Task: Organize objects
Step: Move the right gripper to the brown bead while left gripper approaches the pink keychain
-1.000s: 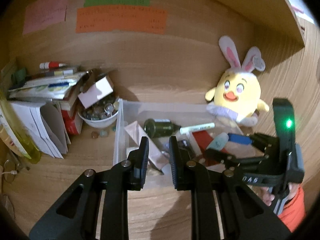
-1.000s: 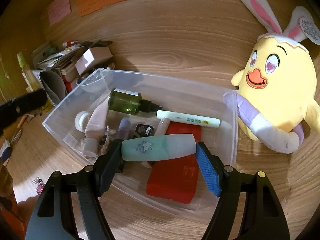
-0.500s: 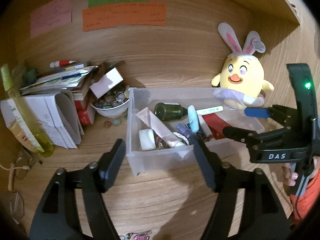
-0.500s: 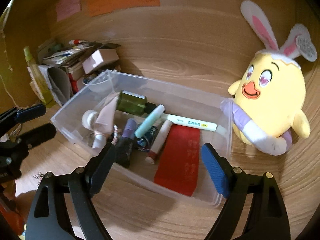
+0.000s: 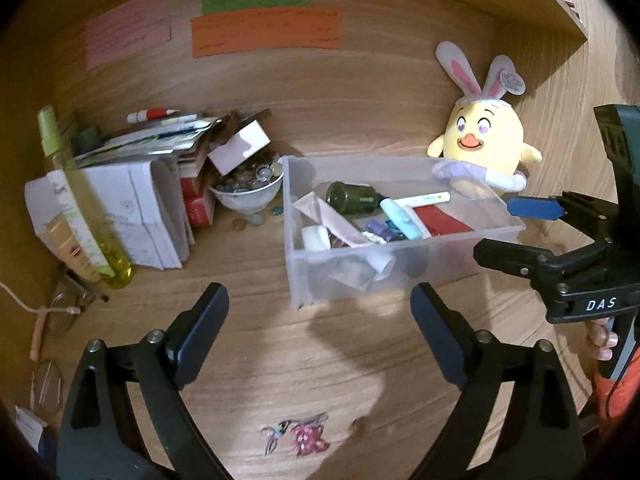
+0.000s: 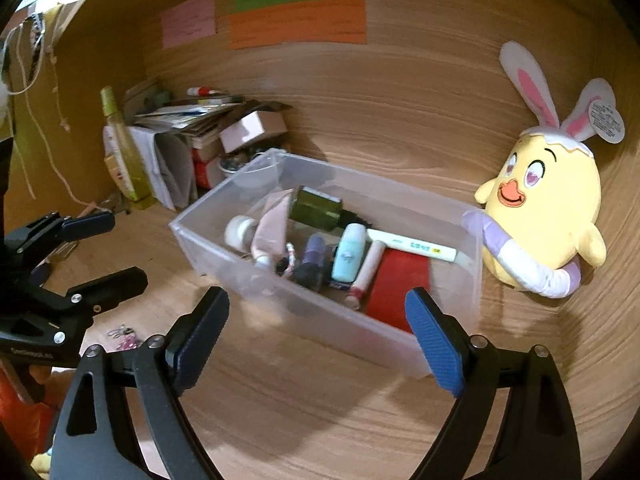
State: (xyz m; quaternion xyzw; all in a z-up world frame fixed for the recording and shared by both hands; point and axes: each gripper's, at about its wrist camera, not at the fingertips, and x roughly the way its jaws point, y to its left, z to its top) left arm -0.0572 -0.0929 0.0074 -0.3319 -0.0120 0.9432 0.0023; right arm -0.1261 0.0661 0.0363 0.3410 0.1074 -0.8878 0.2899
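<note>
1. Left wrist view: your left gripper (image 5: 320,332) now hangs over bare desk in front of the clear plastic bin (image 5: 400,258). A second ago its jaws were nearly closed right at the bin's near wall; now they stand wide, are opening further, and have nothing between them.
2. Same view: the mint-green tube (image 5: 401,217) lies inside the bin, between the dark green bottle (image 5: 352,198) and the red flat pack (image 5: 440,220). A second ago it was in the jaws of your right gripper (image 5: 516,228) over the bin.
3. Writing here: the right gripper's body reads "DAS". The notes on the back panel, pink (image 5: 128,34), green and orange (image 5: 266,32), are too blurred to read. The white marker (image 5: 424,200) has print you cannot make out.
4. Right wrist view: your right gripper (image 6: 318,328) is released. Its jaws are opening with nothing between them, and it sits further back from the bin (image 6: 240,256) than a second ago.
5. Same view: the mint-green tube (image 6: 349,252) rests among the bin's contents beside the purple bottle (image 6: 312,254).
6. Writing here: the tag on the chick plush (image 6: 548,204) is illegible.
</note>
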